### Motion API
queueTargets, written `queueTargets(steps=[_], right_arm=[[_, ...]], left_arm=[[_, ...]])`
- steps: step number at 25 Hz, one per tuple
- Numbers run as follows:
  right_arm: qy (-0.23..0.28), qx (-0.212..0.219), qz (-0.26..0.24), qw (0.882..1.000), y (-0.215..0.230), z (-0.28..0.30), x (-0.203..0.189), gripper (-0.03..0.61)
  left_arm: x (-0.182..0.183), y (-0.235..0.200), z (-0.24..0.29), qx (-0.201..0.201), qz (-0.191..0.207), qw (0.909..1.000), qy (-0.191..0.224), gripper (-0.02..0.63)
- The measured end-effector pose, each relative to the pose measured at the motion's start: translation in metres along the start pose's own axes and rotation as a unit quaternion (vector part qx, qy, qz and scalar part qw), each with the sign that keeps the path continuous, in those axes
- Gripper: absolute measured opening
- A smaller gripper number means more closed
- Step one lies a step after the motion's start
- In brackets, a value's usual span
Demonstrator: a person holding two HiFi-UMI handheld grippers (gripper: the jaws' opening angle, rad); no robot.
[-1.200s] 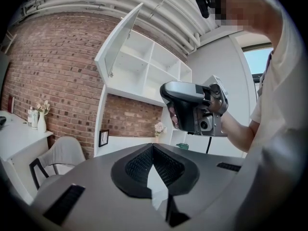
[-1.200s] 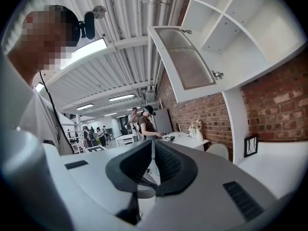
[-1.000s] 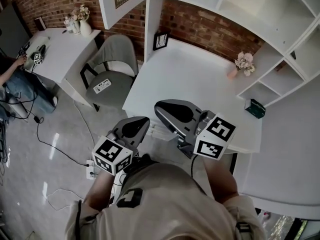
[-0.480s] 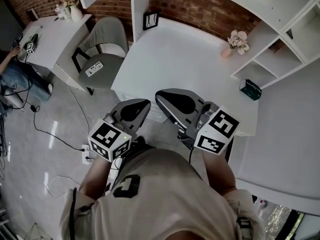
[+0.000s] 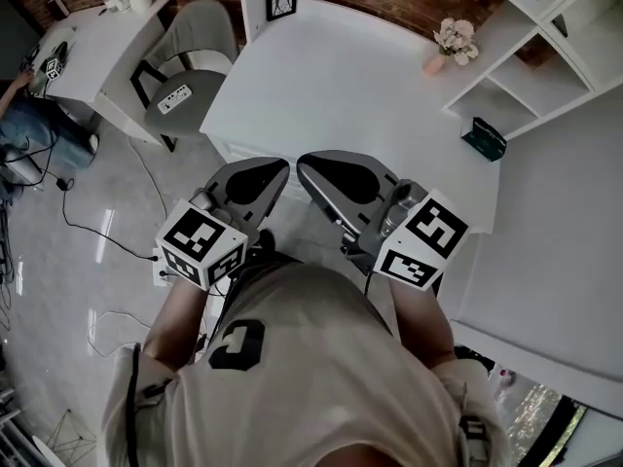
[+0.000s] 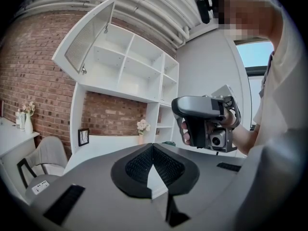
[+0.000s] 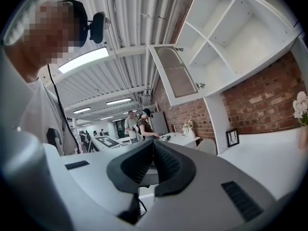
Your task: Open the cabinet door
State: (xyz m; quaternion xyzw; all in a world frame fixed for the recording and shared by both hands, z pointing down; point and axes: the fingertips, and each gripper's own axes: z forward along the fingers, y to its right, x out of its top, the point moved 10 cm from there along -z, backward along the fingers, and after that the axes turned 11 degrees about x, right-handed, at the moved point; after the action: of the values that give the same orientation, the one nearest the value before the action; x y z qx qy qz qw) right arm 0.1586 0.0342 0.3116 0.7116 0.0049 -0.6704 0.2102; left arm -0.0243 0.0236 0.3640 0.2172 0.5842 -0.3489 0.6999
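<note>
The white cabinet door with a mesh panel stands swung upward and open above the shelf unit. The right gripper view shows the same door, well away from both grippers. My left gripper is shut and holds nothing; its jaws meet at the tip. Just to its right, my right gripper is also shut and holds nothing. Both are held close to my body at the near edge of the white desk. The head view does not show the door.
A grey chair stands left of the desk. A picture frame and a vase of pink flowers sit at the desk's back. A green box lies on a low shelf at right. Cables cross the floor at left, near a seated person.
The open door has slid out of the top of the head view. Both grippers have shifted with the person, and their tips now lie closer together before the desk's edge.
</note>
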Motion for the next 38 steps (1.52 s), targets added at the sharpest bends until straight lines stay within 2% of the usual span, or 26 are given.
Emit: queueTargets(steps=[5,13,18,28,38], right_arm=[[-0.002,0.007,0.002,1.000,-0.011,-0.028,-0.009,0.026],[0.010,-0.002,0.033,0.999,-0.020,-0.074,-0.032,0.026],[0.022,0.003,0.047,0.999,-0.017,-0.088,-0.036,0.026],[-0.007,-0.009,0.035,0.999,-0.008,-0.063,-0.035,0.026],[-0.042,0.022,0.024,0.999,-0.012,0.010,-0.026,0.026]], left_arm=[[-0.001,0.025,0.001,0.015,-0.001,0.9999,-0.001,0.017],[-0.012,0.066,-0.013,0.046,0.000,0.9987,-0.021,0.017],[-0.009,0.080,-0.011,0.051,0.008,0.9980,-0.037,0.017],[-0.003,0.060,-0.014,0.051,0.008,0.9983,-0.026,0.017],[-0.001,0.002,-0.043,0.069,-0.020,0.9974,0.001,0.017]])
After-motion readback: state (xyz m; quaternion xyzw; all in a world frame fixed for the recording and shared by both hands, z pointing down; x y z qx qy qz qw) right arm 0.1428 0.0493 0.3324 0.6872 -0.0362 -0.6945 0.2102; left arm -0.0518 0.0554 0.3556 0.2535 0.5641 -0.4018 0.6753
